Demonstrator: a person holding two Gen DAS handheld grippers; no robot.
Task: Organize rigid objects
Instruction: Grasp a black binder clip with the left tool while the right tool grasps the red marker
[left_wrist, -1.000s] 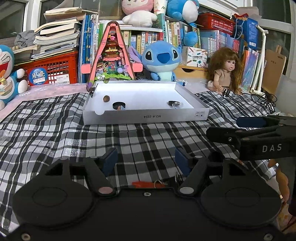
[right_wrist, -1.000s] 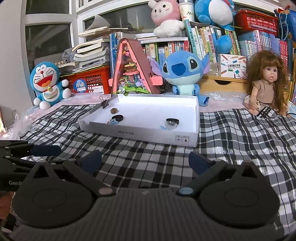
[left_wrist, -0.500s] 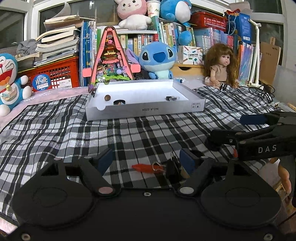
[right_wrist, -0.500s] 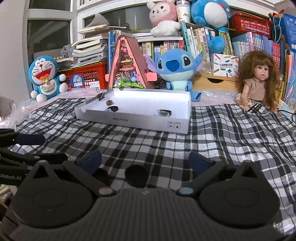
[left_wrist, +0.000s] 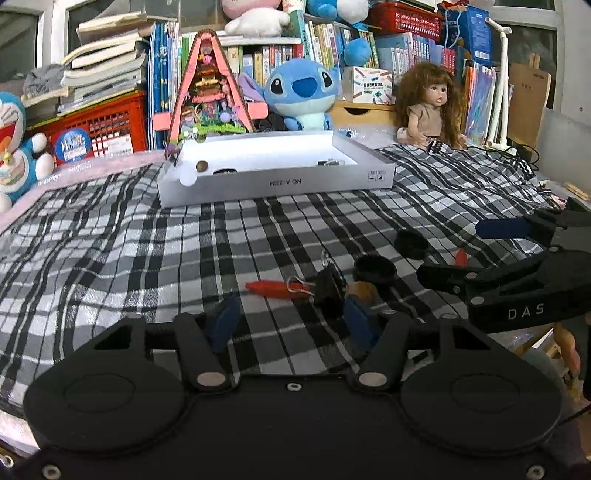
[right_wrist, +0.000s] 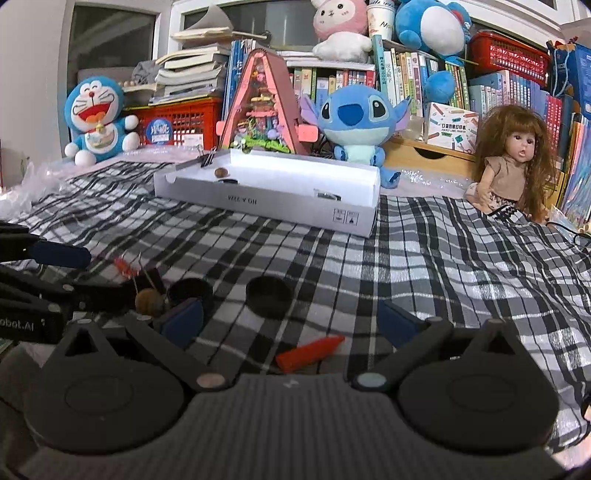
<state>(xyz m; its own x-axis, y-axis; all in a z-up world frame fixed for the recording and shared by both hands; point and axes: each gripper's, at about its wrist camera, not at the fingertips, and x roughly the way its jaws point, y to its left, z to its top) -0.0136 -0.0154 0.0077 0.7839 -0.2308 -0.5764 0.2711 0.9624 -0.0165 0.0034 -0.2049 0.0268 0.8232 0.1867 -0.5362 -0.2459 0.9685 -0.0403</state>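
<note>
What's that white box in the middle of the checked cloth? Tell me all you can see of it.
The white box is a shallow open tray, apparently cardboard, lying flat on the checked cloth before the plush toys. Its front wall carries upside-down print and a thumb notch at one corner. A binder clip grips its far left corner. A few small items lie inside, including a brown ball.

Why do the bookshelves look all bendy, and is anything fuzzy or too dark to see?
Left wrist view: the fisheye lens bows the window frame and shelves near the edges; the corners go black; the white box looks bright but sharp. Right wrist view: the same bending at the rim; the orange piece close to the lens is a little soft; the doll is clear.
</note>
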